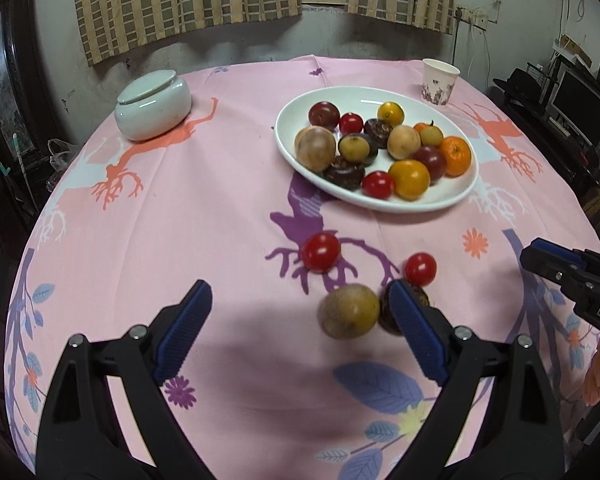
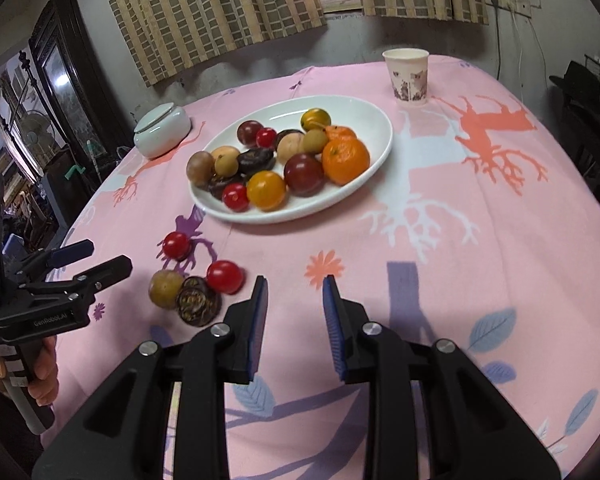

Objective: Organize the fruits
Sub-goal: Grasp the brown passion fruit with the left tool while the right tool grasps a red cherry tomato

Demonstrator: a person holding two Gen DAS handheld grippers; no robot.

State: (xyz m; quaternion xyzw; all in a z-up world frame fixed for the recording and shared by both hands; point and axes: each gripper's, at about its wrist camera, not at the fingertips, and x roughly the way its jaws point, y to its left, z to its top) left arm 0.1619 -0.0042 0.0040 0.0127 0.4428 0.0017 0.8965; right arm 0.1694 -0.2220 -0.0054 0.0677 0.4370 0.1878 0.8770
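Note:
A white oval plate (image 1: pixel 456 196) (image 2: pixel 376 152) holds several fruits: tomatoes, oranges, brown and dark ones. On the cloth in front lie two red tomatoes (image 1: pixel 321 251) (image 1: pixel 420 268), a yellow-brown fruit (image 1: pixel 349 311) and a dark fruit (image 1: pixel 418 300); the right wrist view shows them too (image 2: pixel 176 245) (image 2: pixel 224 276) (image 2: pixel 165 288) (image 2: pixel 198 306). My left gripper (image 1: pixel 300 292) is open and empty, the yellow-brown fruit just inside its right finger. My right gripper (image 2: pixel 294 280) is open and empty, right of the loose fruits. Each gripper shows in the other's view (image 1: pixel 540 256) (image 2: pixel 96 256).
A lidded white jar (image 1: pixel 153 104) (image 2: pixel 162 130) stands at the back left and a paper cup (image 1: pixel 439 80) (image 2: pixel 407 74) at the back right. The round table carries a pink patterned cloth (image 1: pixel 220 220). Furniture surrounds the table.

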